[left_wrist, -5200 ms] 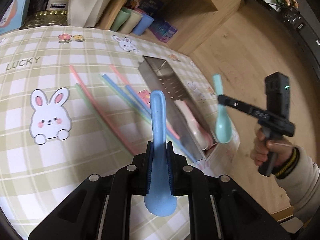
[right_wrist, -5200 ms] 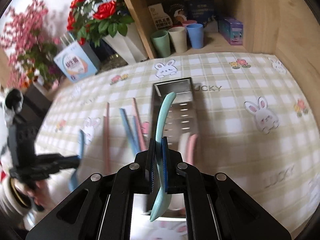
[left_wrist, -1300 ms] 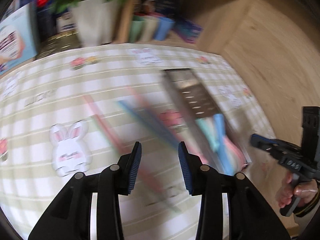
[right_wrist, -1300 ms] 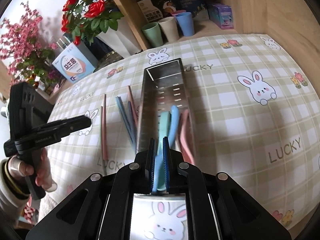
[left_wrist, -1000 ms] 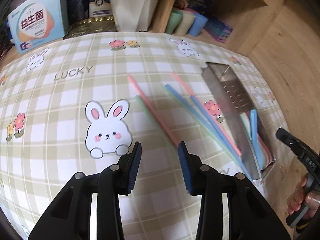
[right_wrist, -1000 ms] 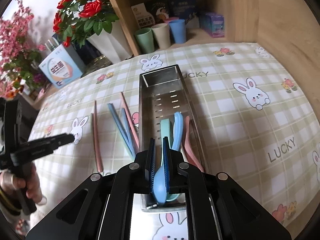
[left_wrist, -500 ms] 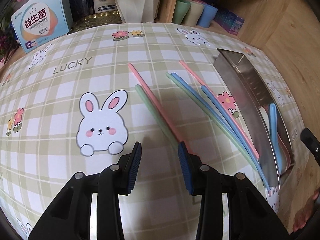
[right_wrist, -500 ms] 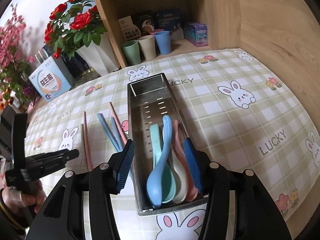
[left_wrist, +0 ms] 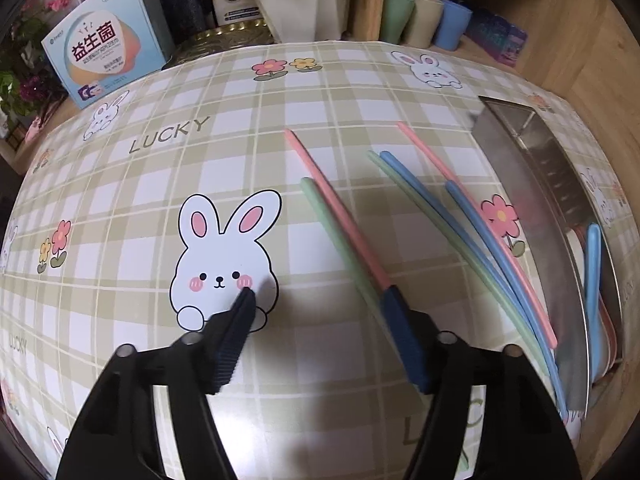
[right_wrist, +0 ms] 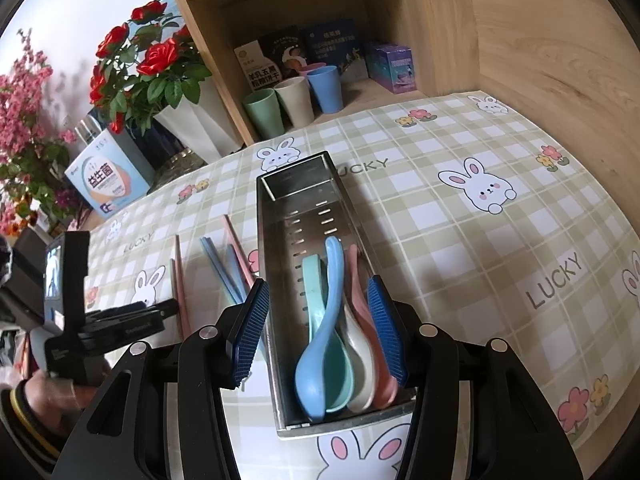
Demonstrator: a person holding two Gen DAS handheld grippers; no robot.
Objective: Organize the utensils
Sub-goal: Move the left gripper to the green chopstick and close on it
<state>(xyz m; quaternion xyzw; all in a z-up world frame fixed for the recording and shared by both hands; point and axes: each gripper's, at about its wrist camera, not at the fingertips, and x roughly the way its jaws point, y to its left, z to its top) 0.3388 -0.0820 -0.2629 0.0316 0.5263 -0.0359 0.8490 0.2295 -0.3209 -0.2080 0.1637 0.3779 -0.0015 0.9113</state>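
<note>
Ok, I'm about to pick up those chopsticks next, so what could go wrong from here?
The pink and green plastic chopsticks lie touching side by side, so the open left gripper may grab both or flick one away. The four stacked plastic spoons crowd the near end of the steel tray, so chopsticks might ride up.

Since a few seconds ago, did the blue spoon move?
Yes. The blue spoon left the left claw and now lies inside the metal tray, beside the green spoon.

Checked tablecloth (left_wrist: pixel 360 92); loose chopsticks (left_wrist: pixel 424 196); steel tray (right_wrist: pixel 280 280)
</note>
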